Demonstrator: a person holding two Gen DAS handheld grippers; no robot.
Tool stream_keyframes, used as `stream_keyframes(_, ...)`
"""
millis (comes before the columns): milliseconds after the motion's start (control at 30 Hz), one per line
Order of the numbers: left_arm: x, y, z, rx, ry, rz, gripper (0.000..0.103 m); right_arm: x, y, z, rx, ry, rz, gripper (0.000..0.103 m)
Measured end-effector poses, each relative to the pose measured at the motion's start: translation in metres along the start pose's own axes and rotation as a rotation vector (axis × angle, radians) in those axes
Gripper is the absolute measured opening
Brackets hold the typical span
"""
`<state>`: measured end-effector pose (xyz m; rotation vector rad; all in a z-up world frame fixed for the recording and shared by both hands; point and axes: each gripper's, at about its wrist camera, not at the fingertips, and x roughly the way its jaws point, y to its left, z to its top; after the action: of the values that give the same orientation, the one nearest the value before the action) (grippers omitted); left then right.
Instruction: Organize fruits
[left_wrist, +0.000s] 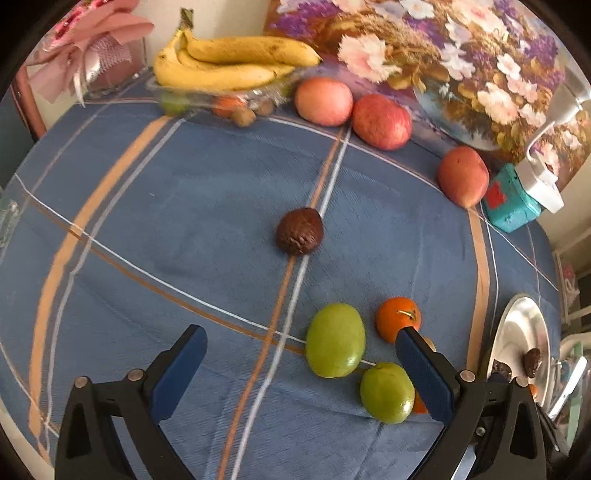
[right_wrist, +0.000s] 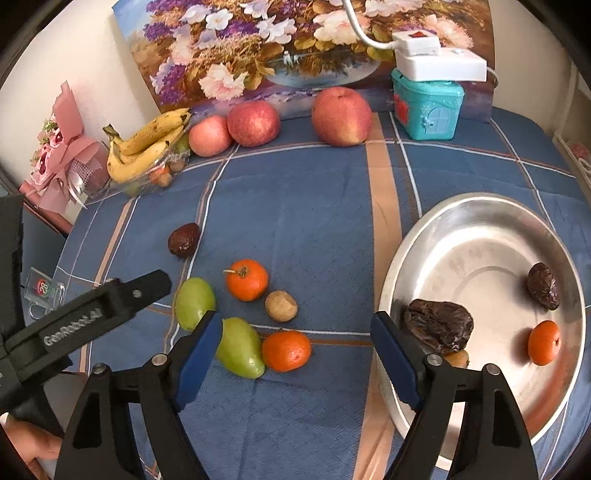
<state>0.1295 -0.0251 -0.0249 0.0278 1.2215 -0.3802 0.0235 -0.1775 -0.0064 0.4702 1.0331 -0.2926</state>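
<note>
Two smooth green oval fruits (right_wrist: 239, 349) lie on the blue checked cloth (right_wrist: 303, 206), long axes tilted, beside two glossy tangerines (right_wrist: 286, 350) and a rough tan nut (right_wrist: 281, 305). A wrinkled dark date (left_wrist: 299, 236) sits apart. The round steel dish (right_wrist: 480, 221) holds dates and a tangerine. The left gripper (left_wrist: 301, 358) and right gripper (right_wrist: 295, 341) are both spread, empty.

The left gripper's finger (left_wrist: 424, 373) covers the brown nut and most of the second orange (left_wrist: 419, 404). The steel plate (left_wrist: 517, 332) is cut off at the table's right edge.
</note>
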Motion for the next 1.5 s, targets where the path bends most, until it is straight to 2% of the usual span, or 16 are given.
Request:
stream_keyframes(67,0.006,-0.004,-0.002,0.008,0.017,-0.013,0.102,0.003,0.001,-0.001,-0.001,0.009,0.006,0.076)
stream_keyframes(100,0.008,-0.004,-0.002,0.011,0.020,-0.014,0.102,0.005,0.000,-0.002,0.001,0.017,0.010,0.068)
stream_keyframes(167,0.013,-0.006,-0.003,0.014,0.028,-0.003,0.102,0.010,-0.001,-0.003,0.011,0.035,0.016,0.067)
stream_keyframes(267,0.019,-0.007,-0.003,0.011,0.041,-0.003,0.096,0.017,-0.002,-0.006,0.023,0.057,0.029,0.064)
stream_keyframes(467,0.024,-0.008,-0.004,-0.011,0.056,-0.045,0.083,0.032,-0.007,-0.012,0.056,0.112,0.069,0.054)
stream_keyframes(667,0.025,-0.011,-0.004,-0.022,0.067,-0.084,0.059,0.036,-0.011,-0.014,0.085,0.118,0.095,0.048)
stream_keyframes(733,0.025,-0.011,-0.004,-0.022,0.071,-0.096,0.046,0.036,-0.013,-0.015,0.093,0.119,0.103,0.044)
stream_keyframes(800,0.026,-0.011,-0.004,-0.015,0.074,-0.093,0.043,0.035,-0.015,-0.015,0.099,0.118,0.102,0.041)
stream_keyframes(867,0.026,-0.011,-0.004,-0.007,0.072,-0.088,0.043,0.035,-0.015,-0.015,0.100,0.122,0.094,0.037)
stream_keyframes(1100,0.024,-0.005,-0.002,-0.023,0.053,-0.052,0.043,0.035,-0.018,-0.016,0.106,0.118,0.089,0.036)
stream_keyframes(1200,0.018,0.001,0.000,-0.035,0.030,-0.030,0.043,0.032,-0.018,-0.015,0.095,0.106,0.049,0.036)
stream_keyframes(1500,-0.004,0.006,0.002,-0.047,-0.027,-0.037,0.043,0.019,-0.024,-0.010,0.109,0.057,0.024,0.035)
